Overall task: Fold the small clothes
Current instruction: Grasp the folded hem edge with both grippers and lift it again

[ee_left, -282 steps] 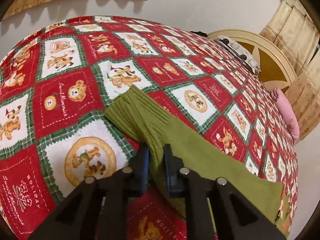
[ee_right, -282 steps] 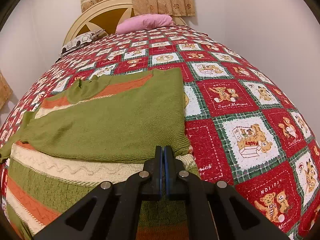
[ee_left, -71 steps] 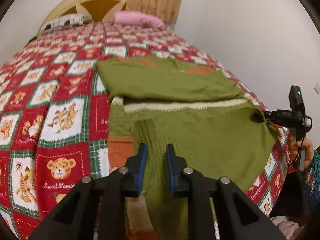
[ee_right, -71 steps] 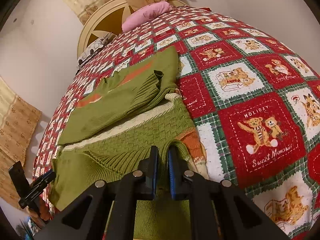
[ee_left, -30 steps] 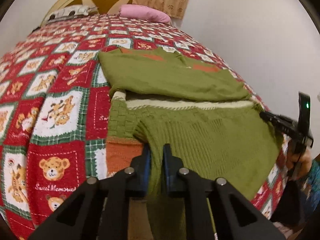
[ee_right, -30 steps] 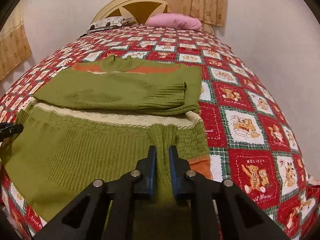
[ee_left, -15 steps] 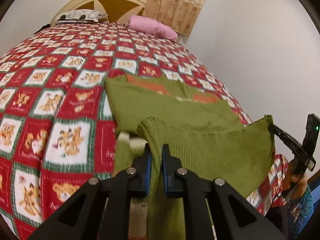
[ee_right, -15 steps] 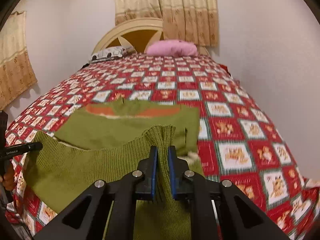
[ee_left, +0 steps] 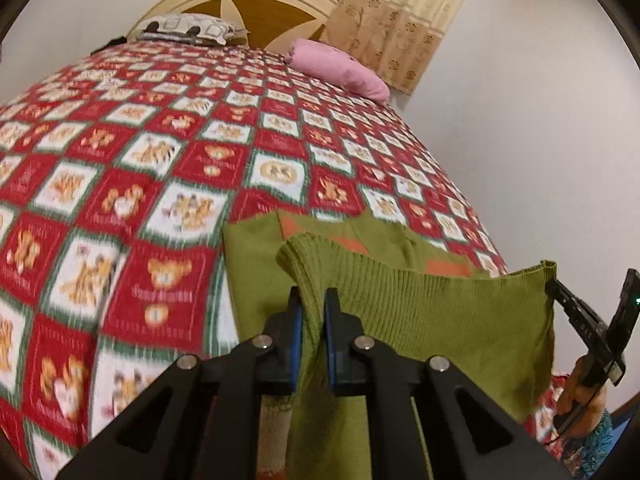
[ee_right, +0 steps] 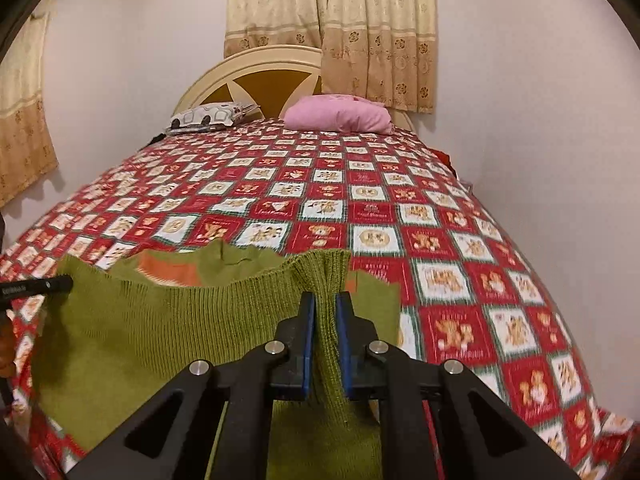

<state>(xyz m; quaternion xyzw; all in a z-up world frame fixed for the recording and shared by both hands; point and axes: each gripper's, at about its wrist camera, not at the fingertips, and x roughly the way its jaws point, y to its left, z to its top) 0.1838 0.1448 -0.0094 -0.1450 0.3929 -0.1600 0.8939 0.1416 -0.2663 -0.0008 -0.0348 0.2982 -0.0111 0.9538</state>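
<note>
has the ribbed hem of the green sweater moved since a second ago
Yes. The ribbed hem has risen off the bed: clamped by both the left gripper and the right gripper, it now covers the cream stripe, nearing the orange stripe.

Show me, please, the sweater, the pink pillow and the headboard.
sweater (ee_right: 168, 328), right wrist view, ribbed hem panel.
pink pillow (ee_right: 340, 114), right wrist view, top middle.
headboard (ee_left: 248, 12), left wrist view, brown panel.

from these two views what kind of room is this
Most likely a bedroom: a bed under a red teddy-bear quilt, a rounded cream headboard, a pink pillow and curtains behind.
</note>
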